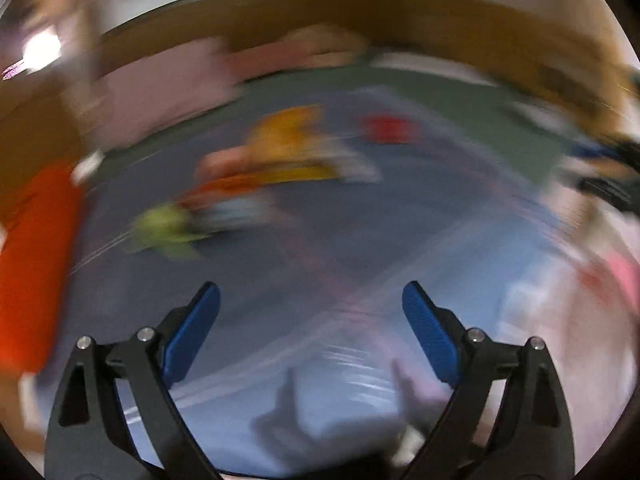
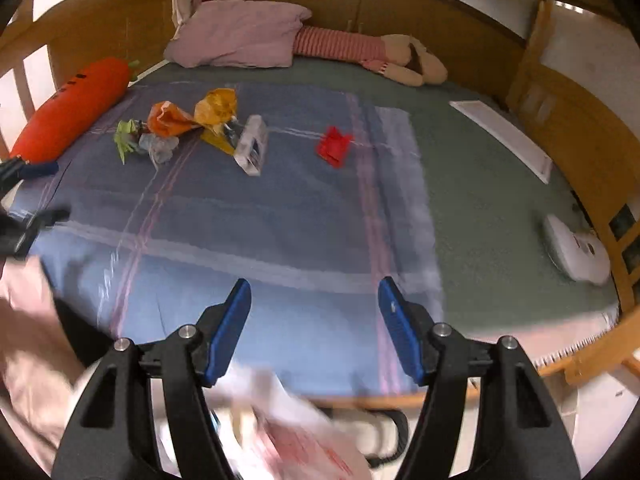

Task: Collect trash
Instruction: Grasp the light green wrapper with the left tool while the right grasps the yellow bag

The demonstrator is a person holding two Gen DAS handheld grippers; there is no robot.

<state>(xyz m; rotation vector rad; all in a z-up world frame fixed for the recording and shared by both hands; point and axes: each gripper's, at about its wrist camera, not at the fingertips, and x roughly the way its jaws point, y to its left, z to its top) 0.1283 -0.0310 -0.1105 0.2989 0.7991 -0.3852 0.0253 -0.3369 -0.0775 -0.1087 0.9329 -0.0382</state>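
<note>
Trash lies on a blue checked blanket [image 2: 248, 216]: a red wrapper [image 2: 333, 146], a white carton [image 2: 252, 145], a yellow wrapper [image 2: 216, 110], an orange wrapper [image 2: 170, 119], a green wrapper [image 2: 127, 136] and a grey crumpled piece [image 2: 162, 148]. My right gripper [image 2: 315, 304] is open and empty above the blanket's near part. My left gripper [image 1: 311, 308] is open and empty. The left wrist view is heavily blurred, showing the red wrapper [image 1: 390, 128], yellow wrapper [image 1: 288, 136] and green wrapper [image 1: 164, 226]. A white and pink plastic bag [image 2: 296, 436] is blurred below the right gripper.
A carrot-shaped pillow [image 2: 68, 110] lies at the left. A pink pillow [image 2: 240, 34] and a plush rabbit [image 2: 376, 54] lie at the headboard. A white device [image 2: 576, 254] lies at the right, a white flat strip [image 2: 504, 138] beside it. A wooden frame [image 2: 580, 128] surrounds the bed.
</note>
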